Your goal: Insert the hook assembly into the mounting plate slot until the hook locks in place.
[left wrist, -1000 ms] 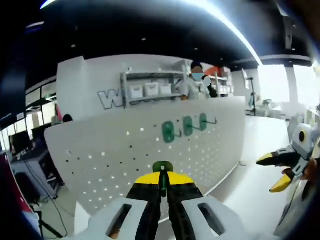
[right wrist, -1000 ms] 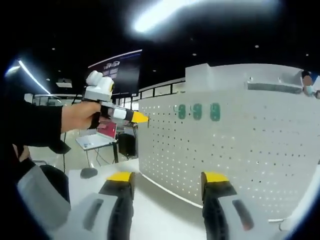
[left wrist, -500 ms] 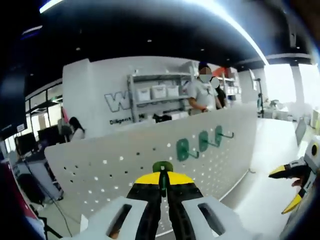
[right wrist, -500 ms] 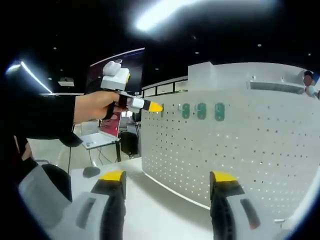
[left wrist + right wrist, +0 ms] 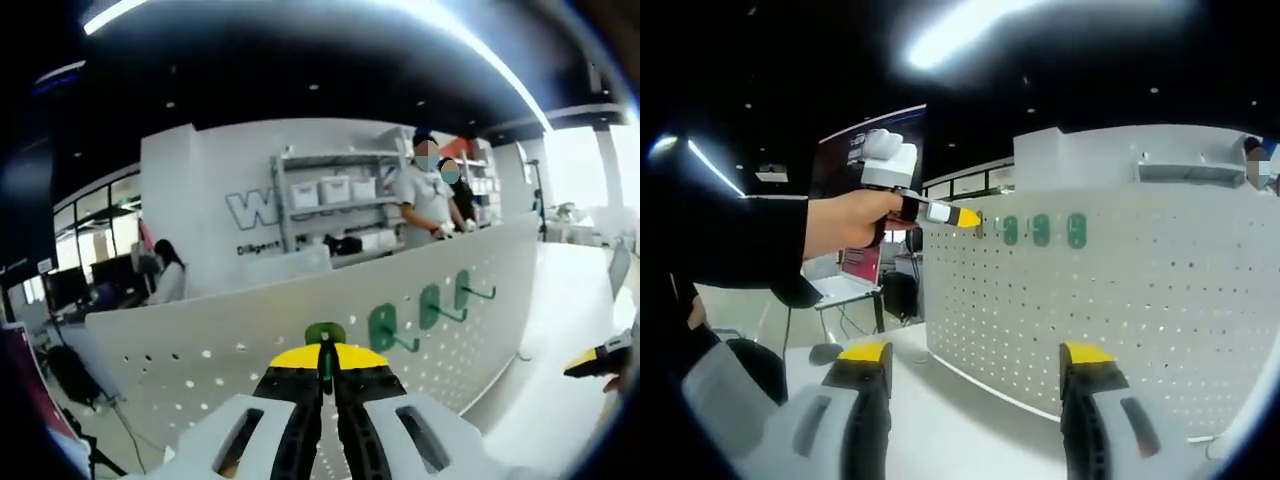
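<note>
While the left gripper (image 5: 322,362) is pressed closed, a green hook assembly (image 5: 325,334) is gripped between its yellow-tipped jaws, and only the round green top of this part is seen above the tips in the left gripper view. Behind it, the white perforated mounting plate (image 5: 250,345) is stood upright on a white table (image 5: 570,300). Three green hooks (image 5: 428,305) are already hung in a row near the upper edge of the plate, with their thin prongs directed away from the plate. At the right edge of the same view, the yellow tip of the right gripper (image 5: 598,359) is seen low beside the plate.

In the right gripper view, the right gripper (image 5: 976,363) is held released, its two jaws set well apart with nothing between them, above the table (image 5: 960,425). The mounting plate (image 5: 1120,310) is seen from its front side, and the three hooks (image 5: 1041,230) are placed along its top row. The left gripper (image 5: 958,216) is held by a hand (image 5: 850,220) in a dark sleeve (image 5: 730,240), and its tip is brought to the upper left corner of the plate, just beside the row of hooks. Whether the plate is touched by the held part cannot be told.

Behind the plate, shelves (image 5: 335,195) with white bins and two standing persons (image 5: 432,195) are seen.
</note>
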Action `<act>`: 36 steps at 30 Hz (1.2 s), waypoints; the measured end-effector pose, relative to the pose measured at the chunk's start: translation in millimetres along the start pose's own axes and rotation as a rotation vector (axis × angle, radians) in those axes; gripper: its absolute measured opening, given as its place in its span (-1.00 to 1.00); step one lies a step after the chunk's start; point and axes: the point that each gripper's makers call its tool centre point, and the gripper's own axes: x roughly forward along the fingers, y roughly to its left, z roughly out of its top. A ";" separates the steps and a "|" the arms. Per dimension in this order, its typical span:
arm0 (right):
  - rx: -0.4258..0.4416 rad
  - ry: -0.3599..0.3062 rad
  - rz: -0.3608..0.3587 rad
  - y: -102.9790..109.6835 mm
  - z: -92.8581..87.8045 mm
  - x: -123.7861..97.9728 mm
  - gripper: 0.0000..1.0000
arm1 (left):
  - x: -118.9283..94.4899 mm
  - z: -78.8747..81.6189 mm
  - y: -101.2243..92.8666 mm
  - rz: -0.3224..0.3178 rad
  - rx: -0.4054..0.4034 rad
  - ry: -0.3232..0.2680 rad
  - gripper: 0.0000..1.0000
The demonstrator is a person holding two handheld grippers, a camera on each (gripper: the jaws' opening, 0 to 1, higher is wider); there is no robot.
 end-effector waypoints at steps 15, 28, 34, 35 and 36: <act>0.022 -0.015 0.033 6.8 4.0 0.6 0.30 | 5.4 -0.4 4.8 0.056 0.001 -0.013 -0.95; 0.035 -0.022 0.052 9.7 5.3 0.9 0.29 | 8.1 -0.4 6.0 0.106 0.015 -0.033 -0.95; 0.038 -0.023 0.054 9.9 5.6 0.7 0.28 | 8.4 -1.5 7.9 0.131 0.006 -0.047 -0.95; 0.038 -0.023 0.054 9.9 5.5 0.7 0.28 | 8.5 -1.4 8.1 0.134 0.004 -0.049 -0.95; 0.037 -0.021 0.054 9.9 5.2 0.8 0.28 | 8.4 -1.3 7.9 0.137 0.006 -0.052 -0.95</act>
